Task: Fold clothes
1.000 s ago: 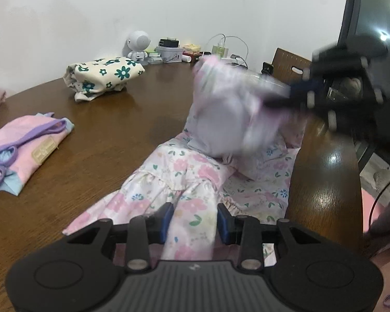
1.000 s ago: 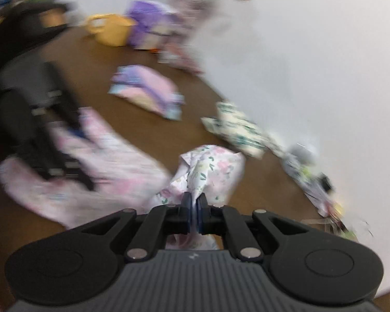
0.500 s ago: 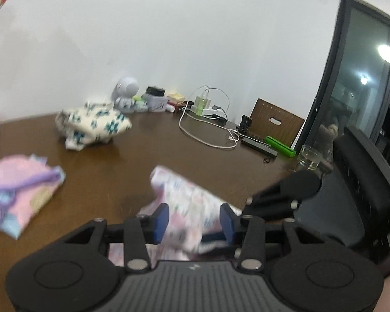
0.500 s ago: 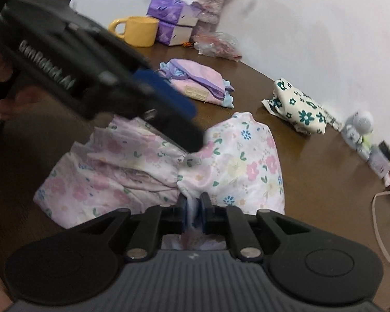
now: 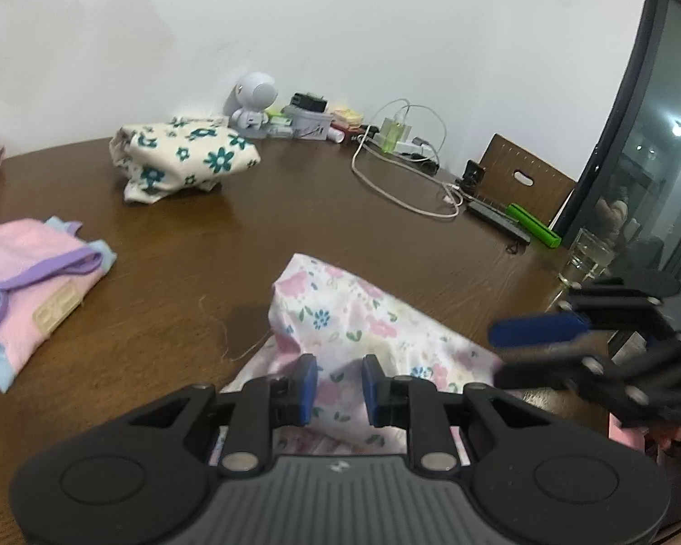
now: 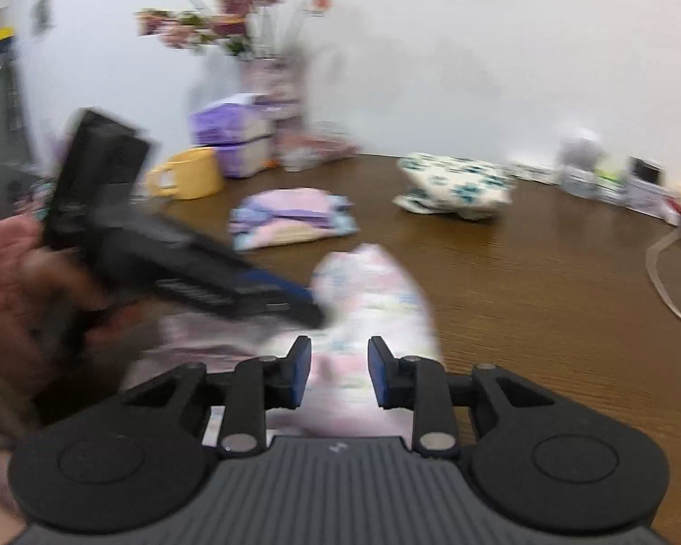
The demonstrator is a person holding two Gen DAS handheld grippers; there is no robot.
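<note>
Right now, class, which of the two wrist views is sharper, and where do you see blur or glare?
Left wrist view: mostly sharp, fisheye-bent edges, the dark brown wooden table glossy, lamp glare in the dark glass door. Right wrist view: motion-blurred throughout, worst on the left gripper and the pink floral garment.

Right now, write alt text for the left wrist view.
An open left gripper hovers over a pink floral garment on a brown table. The right gripper enters from the right, and two folded garments, one pink and one cream, lie beyond.
</note>
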